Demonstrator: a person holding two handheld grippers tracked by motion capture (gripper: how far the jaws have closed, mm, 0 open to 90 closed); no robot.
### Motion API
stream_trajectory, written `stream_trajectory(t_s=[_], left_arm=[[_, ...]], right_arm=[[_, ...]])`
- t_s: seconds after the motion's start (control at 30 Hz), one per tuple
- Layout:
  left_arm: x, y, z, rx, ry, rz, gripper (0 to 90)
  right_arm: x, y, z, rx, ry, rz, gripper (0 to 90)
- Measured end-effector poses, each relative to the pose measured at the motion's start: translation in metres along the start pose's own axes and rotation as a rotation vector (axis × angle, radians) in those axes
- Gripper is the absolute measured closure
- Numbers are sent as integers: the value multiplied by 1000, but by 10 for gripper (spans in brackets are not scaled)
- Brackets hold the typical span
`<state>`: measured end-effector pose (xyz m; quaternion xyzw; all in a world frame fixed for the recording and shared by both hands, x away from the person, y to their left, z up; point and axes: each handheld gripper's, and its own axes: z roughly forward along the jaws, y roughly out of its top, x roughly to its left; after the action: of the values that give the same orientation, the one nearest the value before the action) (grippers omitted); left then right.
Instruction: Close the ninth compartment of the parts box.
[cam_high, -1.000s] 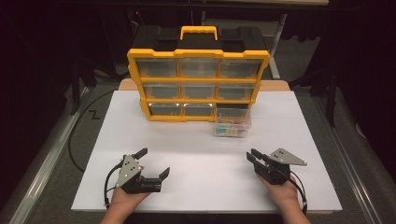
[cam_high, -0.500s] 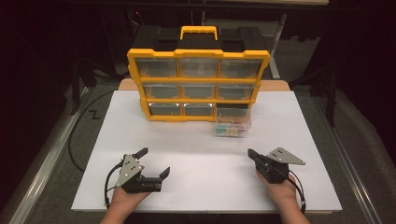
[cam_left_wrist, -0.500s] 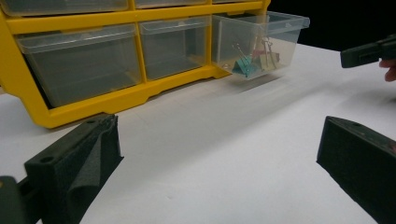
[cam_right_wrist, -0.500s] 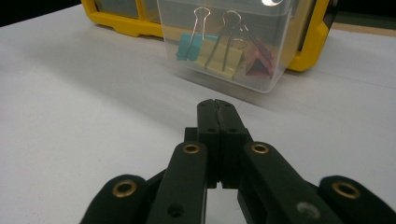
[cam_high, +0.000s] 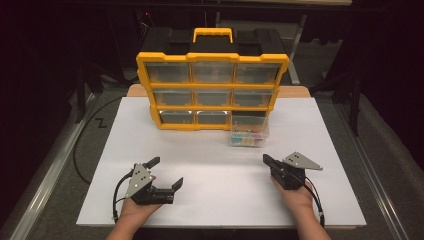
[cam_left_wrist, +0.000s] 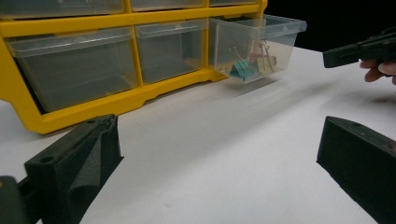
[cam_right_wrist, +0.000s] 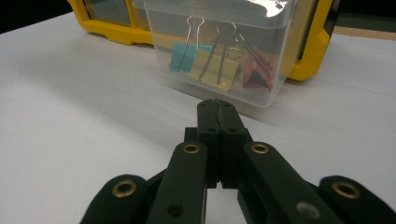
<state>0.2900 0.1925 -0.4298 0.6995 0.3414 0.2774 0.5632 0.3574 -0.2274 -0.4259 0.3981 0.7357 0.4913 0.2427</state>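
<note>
Left gripper (cam_high: 164, 173) resting on white tabletop (cam_high: 215, 195), jaws spread, idle. Right gripper (cam_right_wrist: 218, 112) clenched empty, aiming at pulled-out clear plastic drawer (cam_right_wrist: 219, 44) of coloured binder clips (cam_right_wrist: 212, 63), likely lining up to push it into yellow organiser cabinet (cam_high: 212, 90).

My left gripper (cam_high: 161, 176) and right gripper (cam_high: 266, 161) sit before the cabinet (cam_high: 212, 90), its pulled-out drawer (cam_high: 248, 131) holding clips (cam_right_wrist: 219, 65).
</note>
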Motion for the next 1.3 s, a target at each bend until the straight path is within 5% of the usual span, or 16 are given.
stream_trajectory(t_s=[0.73,1.3], left_arm=[[-2,0,-7,-2,2,16,3],[0,0,-9,-10,-3,10,2]], right_arm=[[2,19,28,-15,11,3,900],[-1,35,48,-8,-25,-5,900]])
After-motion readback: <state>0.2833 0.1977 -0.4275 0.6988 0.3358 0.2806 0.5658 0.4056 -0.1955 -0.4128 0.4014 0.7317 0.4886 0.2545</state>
